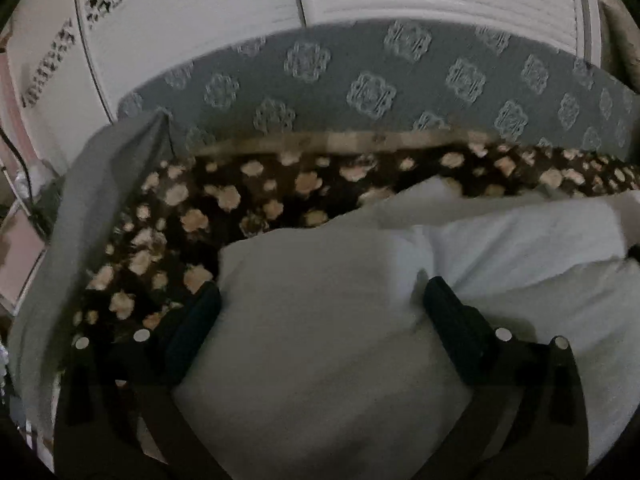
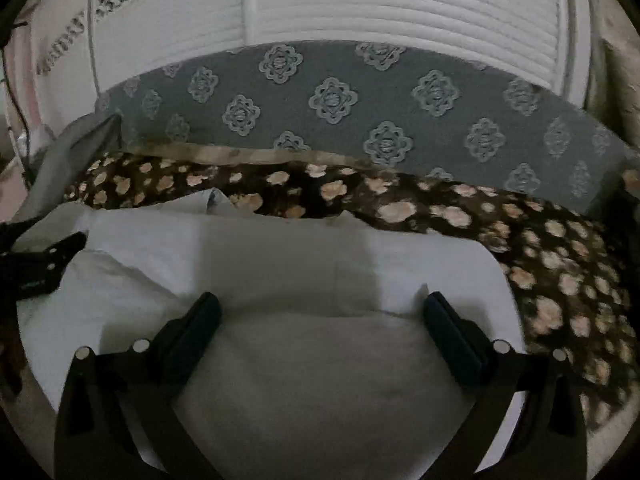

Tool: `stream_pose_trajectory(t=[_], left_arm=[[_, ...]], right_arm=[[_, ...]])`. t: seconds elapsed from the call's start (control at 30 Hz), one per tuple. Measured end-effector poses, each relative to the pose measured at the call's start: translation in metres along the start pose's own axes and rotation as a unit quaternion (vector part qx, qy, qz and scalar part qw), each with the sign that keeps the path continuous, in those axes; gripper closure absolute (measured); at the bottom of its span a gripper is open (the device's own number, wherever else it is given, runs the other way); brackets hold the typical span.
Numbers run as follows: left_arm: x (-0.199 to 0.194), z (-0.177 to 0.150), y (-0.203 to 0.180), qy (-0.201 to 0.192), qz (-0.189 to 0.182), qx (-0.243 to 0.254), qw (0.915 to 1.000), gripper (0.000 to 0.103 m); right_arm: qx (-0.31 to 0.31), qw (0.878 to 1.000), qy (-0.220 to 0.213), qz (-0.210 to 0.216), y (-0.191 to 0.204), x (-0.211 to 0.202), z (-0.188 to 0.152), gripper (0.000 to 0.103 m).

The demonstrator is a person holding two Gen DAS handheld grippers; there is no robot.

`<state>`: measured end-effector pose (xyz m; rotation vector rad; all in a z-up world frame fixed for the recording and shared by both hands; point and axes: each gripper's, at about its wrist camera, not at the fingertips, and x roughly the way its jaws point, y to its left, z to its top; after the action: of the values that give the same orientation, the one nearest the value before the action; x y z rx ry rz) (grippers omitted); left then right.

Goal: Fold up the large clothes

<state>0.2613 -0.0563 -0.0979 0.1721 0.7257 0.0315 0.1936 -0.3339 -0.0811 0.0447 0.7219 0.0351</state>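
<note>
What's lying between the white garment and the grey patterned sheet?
A dark spotted blanket runs between the white garment and the grey patterned sheet; both wrist views show it.

White garment, brown spotted blanket, grey medallion bedcover.

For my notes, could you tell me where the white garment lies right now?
In both wrist views the white garment fills the lower centre, lying on the spotted brown blanket, with the grey patterned pillow behind.
</note>
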Motion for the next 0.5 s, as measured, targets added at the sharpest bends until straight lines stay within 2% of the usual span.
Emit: stream_pose_trajectory(t=[0.03,0.07,0.13,0.27,0.5], left_arm=[[0.012,-0.002,0.005,0.009,-0.009,-0.005,0.9999,0.003],[0.025,-0.004,0.010,0.032,-0.035,-0.020,0.9987,0.003],[0.042,-0.007,0.015,0.057,-0.067,-0.045,0.9951,0.003],[0.055,-0.014,0.000,0.039,-0.048,-0.019,0.9979,0.003],[0.069,-0.022,0.000,0.016,-0.062,-0.030,0.9975,0.003]], right_arm=[[0.014,1.000,0.009,0.007,-0.005,0.007,-0.002,0.001],[0.027,0.999,0.014,0.014,-0.008,0.013,-0.004,0.001],[0.022,1.000,0.010,0.008,-0.008,0.022,-0.010,0.001],[0.018,1.000,0.006,-0.007,-0.003,0.038,-0.019,0.001],[0.016,1.000,-0.002,-0.009,-0.005,0.057,-0.022,0.001]])
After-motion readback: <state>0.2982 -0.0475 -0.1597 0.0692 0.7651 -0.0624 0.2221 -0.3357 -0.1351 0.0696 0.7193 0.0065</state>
